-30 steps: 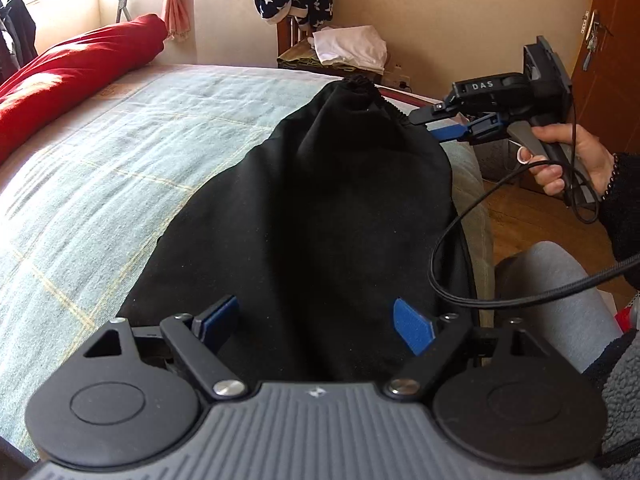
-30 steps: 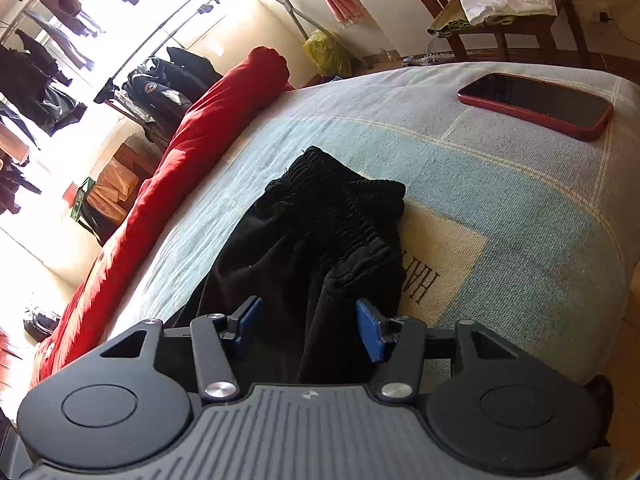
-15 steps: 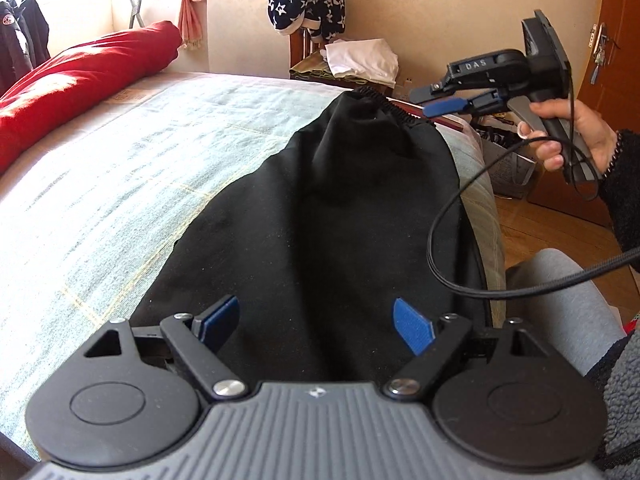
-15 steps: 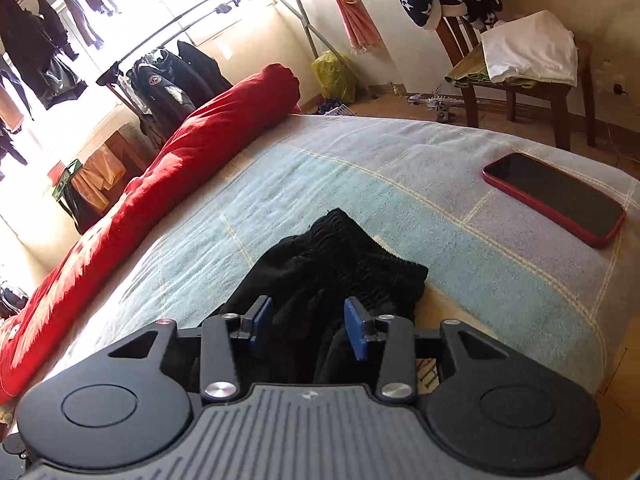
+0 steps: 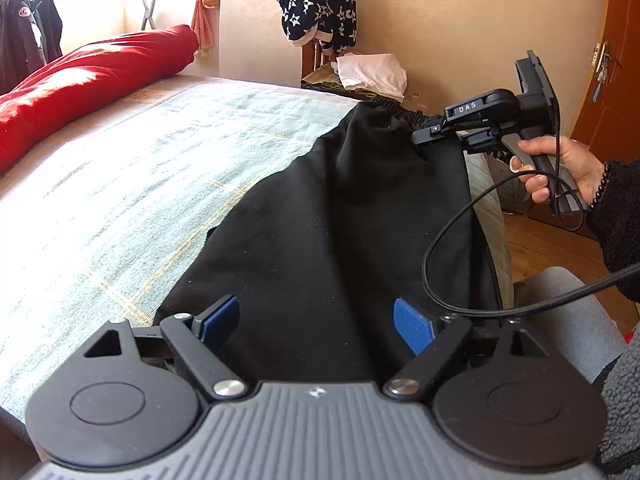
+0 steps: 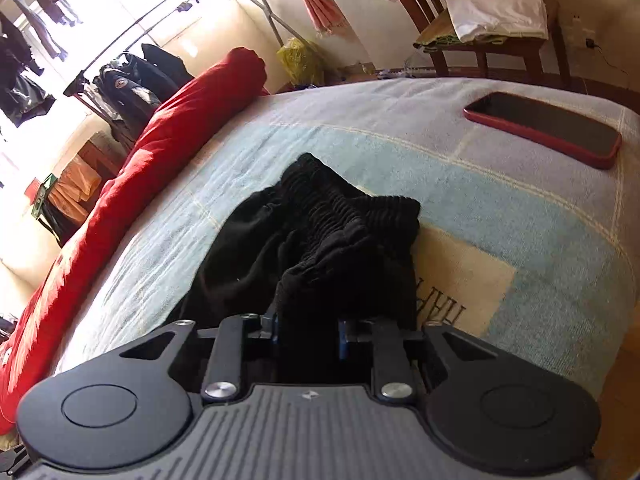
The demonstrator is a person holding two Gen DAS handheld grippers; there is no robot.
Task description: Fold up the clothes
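Note:
Black trousers point(image 5: 344, 240) lie lengthwise on the bed near its right edge. In the left wrist view my left gripper point(image 5: 316, 320) is open just above their near end, holding nothing. My right gripper point(image 5: 436, 134) is at the far end, shut on the elastic waistband. In the right wrist view the ribbed waistband point(image 6: 332, 216) is bunched and pinched between the right gripper's point(image 6: 307, 338) blue pads.
The bed has a light blue blanket point(image 5: 132, 168). A red duvet roll point(image 5: 80, 84) lies along its far side. A red-cased phone point(image 6: 544, 128) lies on the blanket beyond the waistband. A chair point(image 6: 484, 28) with folded clothes stands past the bed. My knee point(image 5: 568, 320) is at the right.
The right gripper has gone from open to shut on the waistband. The left gripper has stayed open over the near end, tilting a little.

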